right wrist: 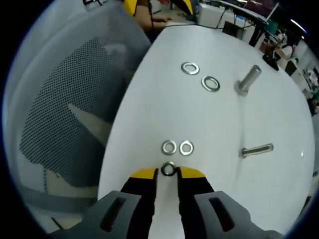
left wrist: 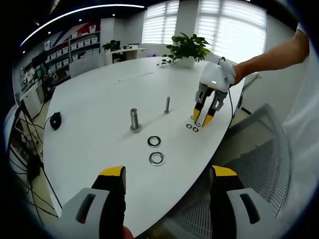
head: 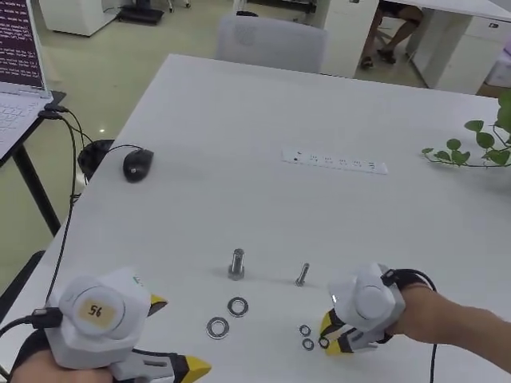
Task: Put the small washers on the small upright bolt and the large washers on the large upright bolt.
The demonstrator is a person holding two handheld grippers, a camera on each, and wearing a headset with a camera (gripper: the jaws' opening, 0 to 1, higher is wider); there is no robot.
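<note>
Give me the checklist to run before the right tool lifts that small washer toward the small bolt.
1. The small silver ring washer sits between the tips of the right tool: ok.
2. The jaws are closed firmly on it: cannot tell.
3. The small upright grey metal bolt is standing with its shaft bare: ok.
4. The two other small silver washers lie outside the jaws: ok.
5. The left tool is open, empty and off the route to the bolt: ok.
</note>
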